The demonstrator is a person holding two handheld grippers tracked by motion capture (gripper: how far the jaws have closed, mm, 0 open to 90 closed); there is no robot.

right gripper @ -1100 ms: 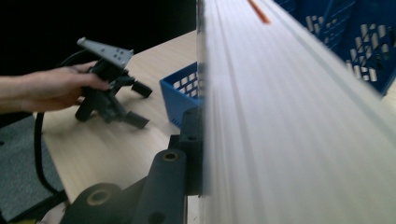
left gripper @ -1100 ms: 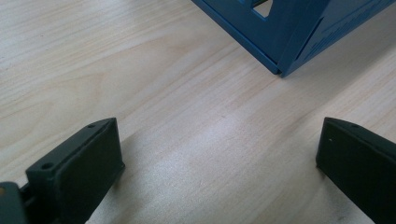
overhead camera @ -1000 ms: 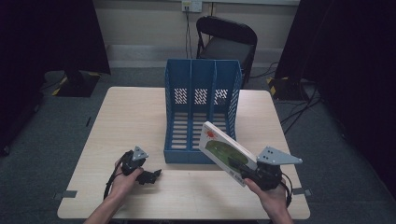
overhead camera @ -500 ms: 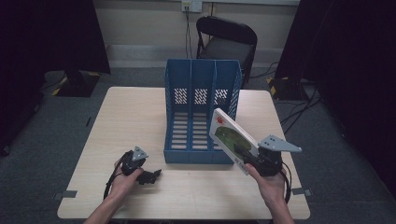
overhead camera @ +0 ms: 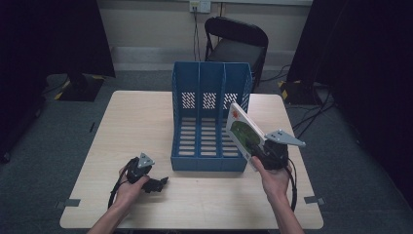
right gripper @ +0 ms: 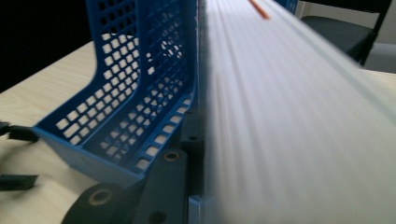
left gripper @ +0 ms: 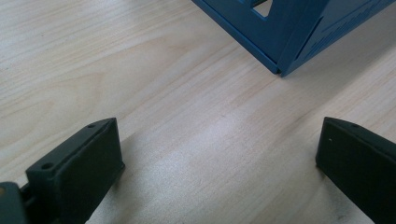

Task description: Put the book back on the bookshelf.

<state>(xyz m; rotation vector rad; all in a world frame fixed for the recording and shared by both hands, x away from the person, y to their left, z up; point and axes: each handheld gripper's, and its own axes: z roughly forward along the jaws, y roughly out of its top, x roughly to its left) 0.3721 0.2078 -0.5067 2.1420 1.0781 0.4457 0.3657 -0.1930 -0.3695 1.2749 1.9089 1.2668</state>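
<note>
**Inspector:** Filing looks to be the step in hand. The right gripper holds a thin book with a green cover, tilted, just off the blue three-slot magazine file at its right-hand slot, roughly four o'clock from the table's centre.

**Onlooker:** What would make it go well?

**Inspector:** My judgement: bring the book upright first, so its lower edge is square to the slot mouth, then slide it toward twelve o'clock between the dividers. Tilted as it stands, a corner could catch on the outer wall or the low front lip and push the file along the table.

**Onlooker:** And the grip itself?

**Inspector:** In the right gripper view the book's pale face runs up from between the jaws, which are clamped on its near lower edge; most of it stands clear above and beyond them. The perforated blue wall sits just to the nine o'clock side.

**Onlooker:** The other hand?

**Inspector:** The left gripper rests at seven o'clock on the table, jaws wide apart with nothing between them but bare wood. The file's front corner lies ahead of it, well apart.
</note>
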